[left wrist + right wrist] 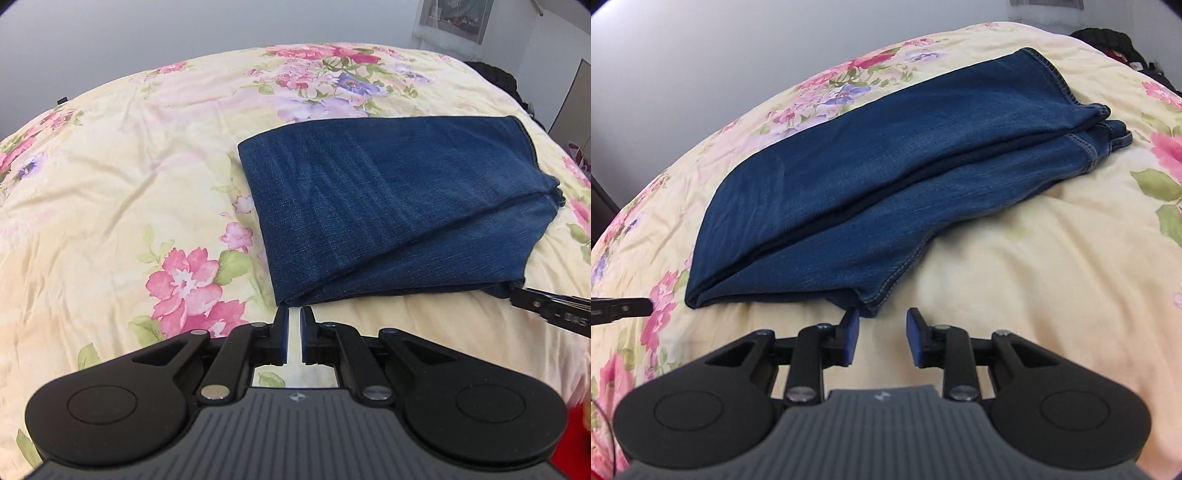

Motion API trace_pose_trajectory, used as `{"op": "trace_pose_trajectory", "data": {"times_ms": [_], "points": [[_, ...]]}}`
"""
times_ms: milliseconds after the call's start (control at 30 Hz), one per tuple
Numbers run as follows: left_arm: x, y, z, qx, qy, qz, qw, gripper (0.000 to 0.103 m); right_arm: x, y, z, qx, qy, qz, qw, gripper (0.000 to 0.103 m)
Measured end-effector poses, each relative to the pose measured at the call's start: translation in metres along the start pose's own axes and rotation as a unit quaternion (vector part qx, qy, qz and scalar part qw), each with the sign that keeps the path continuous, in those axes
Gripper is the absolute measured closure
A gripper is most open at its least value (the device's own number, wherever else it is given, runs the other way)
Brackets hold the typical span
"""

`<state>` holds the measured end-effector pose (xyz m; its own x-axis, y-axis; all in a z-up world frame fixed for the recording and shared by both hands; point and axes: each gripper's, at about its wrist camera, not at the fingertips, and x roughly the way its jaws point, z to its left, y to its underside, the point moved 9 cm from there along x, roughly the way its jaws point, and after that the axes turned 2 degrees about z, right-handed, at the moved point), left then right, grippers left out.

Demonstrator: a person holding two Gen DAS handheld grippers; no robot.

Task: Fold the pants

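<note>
Now the folded dark blue denim pants [388, 206] lie on the cream floral bedspread [110, 184], just ahead of both fingers; the left gripper [294, 314] is nearly closed, holding nothing, and the right gripper [882, 321] stands open and empty beside the near corner

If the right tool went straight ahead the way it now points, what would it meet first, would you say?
Most likely the near corner of the folded jeans, which lies just ahead of the right tool, slightly toward its left finger. The jaws stand open with only floral bedding between them; depth is uncertain.
</note>
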<state>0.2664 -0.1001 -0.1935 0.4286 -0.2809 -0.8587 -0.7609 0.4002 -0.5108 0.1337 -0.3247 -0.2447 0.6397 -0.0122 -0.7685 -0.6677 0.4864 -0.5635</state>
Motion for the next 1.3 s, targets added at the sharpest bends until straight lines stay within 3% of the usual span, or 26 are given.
{"op": "trace_pose_trajectory", "data": {"times_ms": [100, 133, 367, 500, 633, 867, 933, 1067, 1300], "points": [[-0.008, 0.001, 0.006, 0.0, -0.003, -0.009, 1.0, 0.097, 0.007, -0.006, 0.006, -0.001, -0.001, -0.001, 1.0, 0.082], [-0.009, 0.002, 0.009, -0.003, -0.004, -0.01, 0.9999, 0.097, 0.008, -0.009, 0.007, -0.011, 0.011, -0.004, 1.0, 0.099], [-0.007, 0.014, 0.021, -0.034, 0.007, 0.003, 0.9994, 0.097, 0.01, 0.0, 0.01, -0.059, 0.03, 0.007, 0.998, 0.101], [-0.009, 0.02, 0.021, -0.043, 0.014, 0.007, 0.999, 0.097, 0.031, 0.017, -0.002, -0.029, 0.027, 0.052, 0.998, 0.103], [-0.012, 0.021, 0.022, -0.044, 0.01, 0.005, 0.999, 0.097, 0.018, 0.021, -0.006, -0.024, 0.021, 0.062, 0.998, 0.103], [-0.013, 0.008, 0.028, -0.069, 0.001, -0.004, 0.9976, 0.097, -0.021, -0.007, 0.01, -0.089, 0.016, -0.008, 0.996, 0.103], [-0.012, 0.001, 0.029, -0.086, 0.007, -0.005, 0.9963, 0.094, -0.019, -0.022, 0.011, -0.103, 0.028, -0.019, 0.994, 0.103], [-0.014, -0.014, 0.03, -0.119, 0.024, -0.025, 0.9923, 0.076, -0.002, -0.049, 0.006, -0.113, 0.037, -0.031, 0.992, 0.103], [0.006, -0.03, 0.03, -0.141, 0.022, -0.026, 0.9894, 0.067, 0.035, -0.012, -0.017, -0.107, 0.037, 0.03, 0.993, 0.103]]}}
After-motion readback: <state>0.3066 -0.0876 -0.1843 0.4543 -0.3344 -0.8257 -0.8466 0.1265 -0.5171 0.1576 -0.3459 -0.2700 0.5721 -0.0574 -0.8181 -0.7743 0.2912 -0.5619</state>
